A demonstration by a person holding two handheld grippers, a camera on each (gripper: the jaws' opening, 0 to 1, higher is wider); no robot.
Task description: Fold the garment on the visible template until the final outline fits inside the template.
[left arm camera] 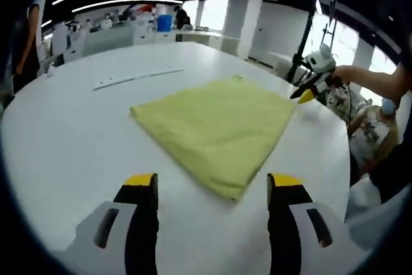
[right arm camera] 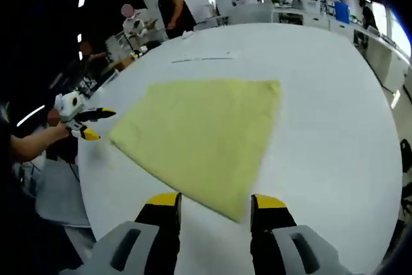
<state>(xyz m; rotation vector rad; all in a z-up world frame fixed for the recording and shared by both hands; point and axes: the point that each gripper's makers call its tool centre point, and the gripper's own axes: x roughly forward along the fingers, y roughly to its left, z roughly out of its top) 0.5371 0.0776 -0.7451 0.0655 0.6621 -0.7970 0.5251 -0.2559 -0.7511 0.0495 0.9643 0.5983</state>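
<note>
A folded yellow garment (left arm camera: pixel 219 127) is laid flat on the white desk (left arm camera: pixel 71 140); the left gripper (left arm camera: pixel 212 188) is held before its near corner, fingers released. The right gripper (right arm camera: pixel 212 207) is likewise held with fingers released, nothing grasped.

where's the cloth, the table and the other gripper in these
cloth (left arm camera: pixel 219 127): left gripper view, middle of the folded yellow fabric.
table (left arm camera: pixel 71 140): left gripper view, bare white top beside the cloth.
right gripper (left arm camera: pixel 308 94): left gripper view, its yellow tips at the cloth's far corner.
</note>
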